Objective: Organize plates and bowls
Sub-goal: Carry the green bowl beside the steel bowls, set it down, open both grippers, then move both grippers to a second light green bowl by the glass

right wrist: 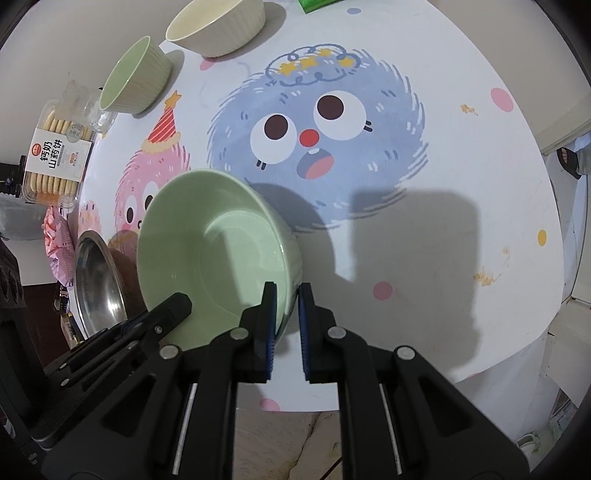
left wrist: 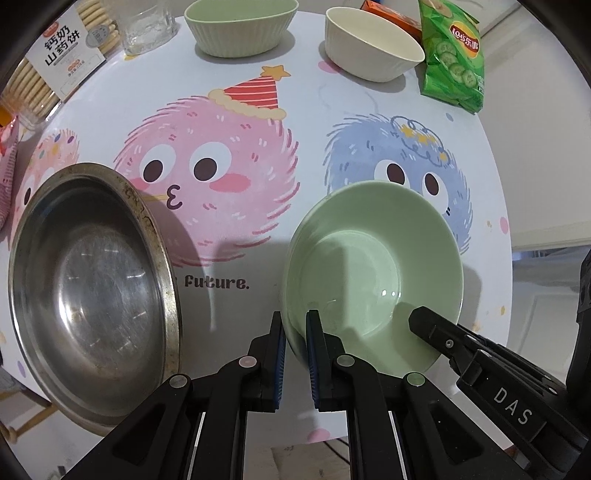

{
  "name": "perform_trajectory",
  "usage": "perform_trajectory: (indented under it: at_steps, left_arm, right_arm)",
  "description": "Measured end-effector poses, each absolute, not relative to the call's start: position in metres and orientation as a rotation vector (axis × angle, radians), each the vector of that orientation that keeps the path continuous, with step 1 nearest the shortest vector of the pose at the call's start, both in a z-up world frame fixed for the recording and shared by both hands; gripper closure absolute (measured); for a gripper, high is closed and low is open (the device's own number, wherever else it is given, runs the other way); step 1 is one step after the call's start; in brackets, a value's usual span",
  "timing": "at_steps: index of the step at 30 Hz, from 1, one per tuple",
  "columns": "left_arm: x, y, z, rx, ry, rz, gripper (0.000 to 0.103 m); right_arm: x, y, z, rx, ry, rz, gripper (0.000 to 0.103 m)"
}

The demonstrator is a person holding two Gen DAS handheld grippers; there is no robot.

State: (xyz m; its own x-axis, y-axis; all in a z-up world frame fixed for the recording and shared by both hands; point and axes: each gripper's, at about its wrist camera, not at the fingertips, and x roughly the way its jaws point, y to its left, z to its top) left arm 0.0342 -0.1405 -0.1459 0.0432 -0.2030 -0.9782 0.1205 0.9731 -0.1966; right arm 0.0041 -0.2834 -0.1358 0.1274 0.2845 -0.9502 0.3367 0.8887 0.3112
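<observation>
While both grippers pinch opposite rims of the shallow pale-green ceramic plate (left wrist: 373,266), left gripper (left wrist: 295,325) and right gripper (right wrist: 286,295) share its weight, likely for carrying toward the round steel dish (left wrist: 92,291)

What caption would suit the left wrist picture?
Both grippers, left gripper and right gripper, pinch opposite rims of a green plate beside a steel basin.

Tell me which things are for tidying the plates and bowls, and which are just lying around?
For the job: green plate held by both grippers, steel pan, ribbed green bowl, cream bowl.

Just lying about: biscuit box, chip bag, glass cup, orange box.
</observation>
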Motion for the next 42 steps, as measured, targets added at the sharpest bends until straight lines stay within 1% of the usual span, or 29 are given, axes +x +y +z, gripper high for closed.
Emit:
perform_trajectory:
  at_steps: [3, 9, 10, 11, 12, 13, 14, 15, 16, 17, 18, 19, 20, 21, 22, 23, 24, 25, 26, 35, 42]
  left_arm:
    - [0.036, -0.141, -0.145, -0.072, 1.512, -0.248, 0.092]
    - [0.041, -0.138, -0.130, -0.051, 1.463, -0.244, 0.092]
    - [0.043, -0.138, -0.126, -0.049, 1.451, -0.246, 0.090]
    - [0.044, -0.138, -0.122, -0.042, 1.440, -0.247, 0.086]
    - [0.045, -0.138, -0.119, -0.039, 1.429, -0.248, 0.083]
    - [0.047, -0.137, -0.115, -0.043, 1.417, -0.251, 0.078]
    - [0.048, -0.137, -0.112, -0.046, 1.408, -0.254, 0.071]
    - [0.050, -0.137, -0.109, -0.043, 1.400, -0.257, 0.065]
    - [0.052, -0.136, -0.105, -0.039, 1.387, -0.260, 0.051]
    - [0.053, -0.135, -0.103, -0.042, 1.378, -0.264, 0.041]
    - [0.054, -0.134, -0.101, -0.048, 1.371, -0.266, 0.037]
    - [0.057, -0.133, -0.099, -0.053, 1.366, -0.268, 0.031]
    - [0.059, -0.132, -0.098, -0.055, 1.365, -0.269, 0.022]
    - [0.060, -0.131, -0.097, -0.059, 1.364, -0.272, 0.017]
    - [0.063, -0.130, -0.096, -0.063, 1.362, -0.273, 0.011]
    - [0.065, -0.129, -0.096, -0.060, 1.360, -0.273, 0.002]
    - [0.069, -0.127, -0.095, -0.055, 1.360, -0.272, 0.000]
    - [0.071, -0.126, -0.094, -0.050, 1.355, -0.265, 0.000]
    - [0.074, -0.124, -0.094, -0.043, 1.354, -0.255, 0.000]
    - [0.121, -0.087, -0.090, -0.114, 1.363, -0.197, 0.000]
    - [0.170, -0.065, -0.093, -0.177, 1.381, -0.162, 0.000]
  right_arm:
    - [0.005, -0.283, -0.135, 0.522, 1.461, -0.041, 0.088]
    - [0.009, -0.287, -0.121, 0.509, 1.417, -0.045, 0.087]
    - [0.010, -0.289, -0.116, 0.510, 1.403, -0.046, 0.086]
    - [0.011, -0.290, -0.113, 0.511, 1.394, -0.047, 0.083]
    - [0.013, -0.292, -0.110, 0.514, 1.383, -0.049, 0.079]
    - [0.015, -0.294, -0.106, 0.519, 1.371, -0.051, 0.067]
    - [0.016, -0.295, -0.104, 0.521, 1.363, -0.053, 0.051]
    - [0.018, -0.296, -0.102, 0.523, 1.354, -0.058, 0.045]
    - [0.020, -0.298, -0.099, 0.519, 1.344, -0.064, 0.037]
    - [0.022, -0.297, -0.097, 0.518, 1.340, -0.066, 0.035]
    - [0.024, -0.298, -0.095, 0.519, 1.336, -0.068, 0.034]
    - [0.026, -0.298, -0.094, 0.523, 1.332, -0.069, 0.033]
    - [0.028, -0.299, -0.093, 0.526, 1.329, -0.072, 0.028]
    - [0.030, -0.299, -0.091, 0.527, 1.325, -0.076, 0.024]
    - [0.033, -0.299, -0.090, 0.528, 1.319, -0.078, 0.015]
    - [0.035, -0.299, -0.089, 0.530, 1.316, -0.080, 0.010]
    - [0.038, -0.298, -0.088, 0.534, 1.315, -0.076, 0.008]
    - [0.042, -0.297, -0.087, 0.537, 1.315, -0.068, 0.002]
    - [0.044, -0.296, -0.086, 0.537, 1.315, -0.064, 0.000]
    - [0.097, -0.272, -0.063, 0.463, 1.294, -0.005, 0.000]
    - [0.163, -0.233, -0.047, 0.283, 1.296, 0.117, 0.000]
